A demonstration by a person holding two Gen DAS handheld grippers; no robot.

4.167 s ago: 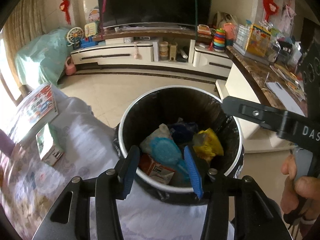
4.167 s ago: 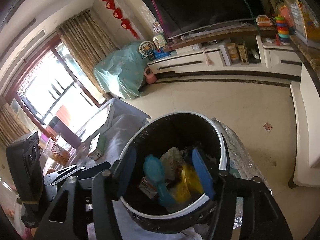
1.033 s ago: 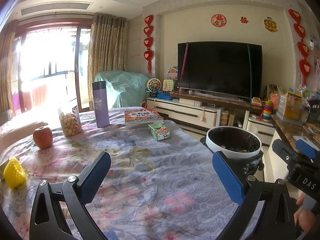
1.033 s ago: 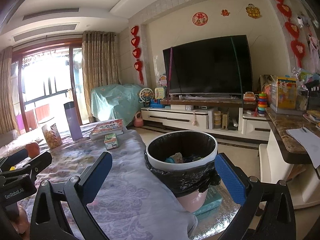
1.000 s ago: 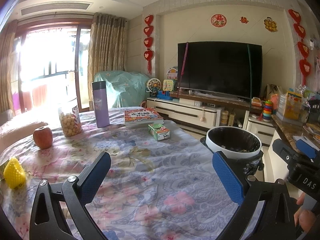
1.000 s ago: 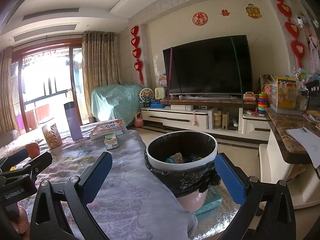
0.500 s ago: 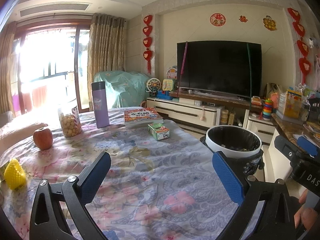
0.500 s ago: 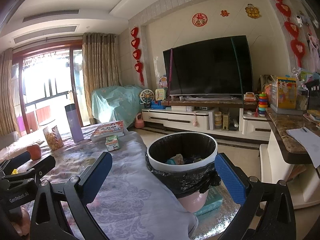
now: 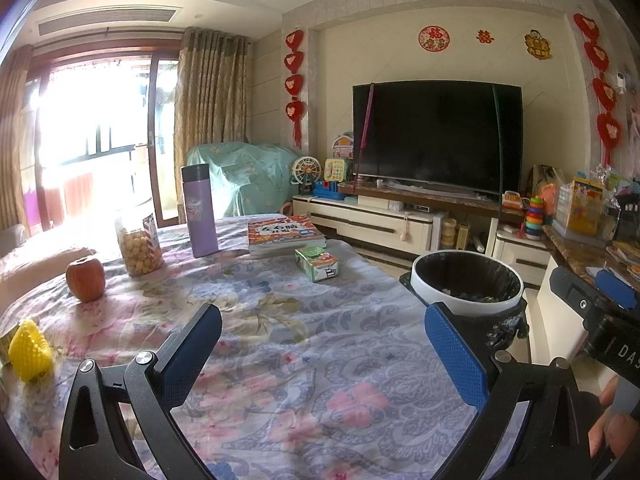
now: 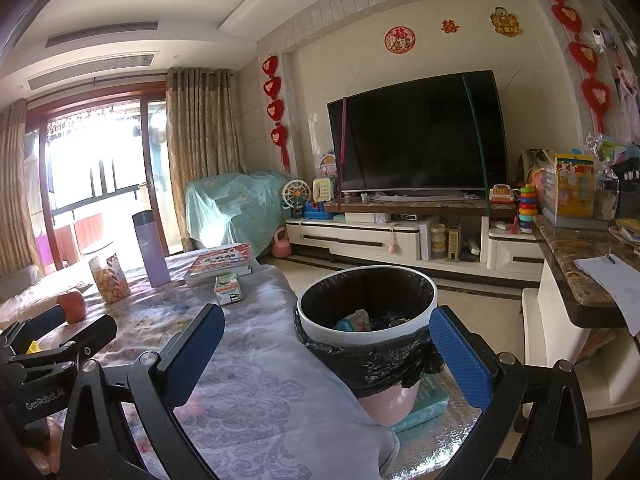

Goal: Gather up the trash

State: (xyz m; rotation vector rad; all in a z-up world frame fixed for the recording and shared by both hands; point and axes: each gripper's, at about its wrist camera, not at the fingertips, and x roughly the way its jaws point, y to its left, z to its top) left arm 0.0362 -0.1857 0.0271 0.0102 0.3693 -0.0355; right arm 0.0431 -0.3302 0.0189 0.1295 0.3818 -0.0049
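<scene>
My left gripper [image 9: 322, 344] hangs over the table [image 9: 280, 360]. On the table far ahead stand the thermos [image 9: 199, 211] and, to its right, the book [image 9: 282, 234]. The small carton [image 9: 317, 263] lies just before the book. Left of the thermos is the snack bag [image 9: 138, 245], then the apple [image 9: 85, 278]. The trash bin [image 10: 366, 316] stands beside the right edge of the table, between the fingers of my right gripper [image 10: 326, 344]. Behind the bin are the TV cabinet [image 10: 384, 240] and the television [image 10: 416, 136] on it.
</scene>
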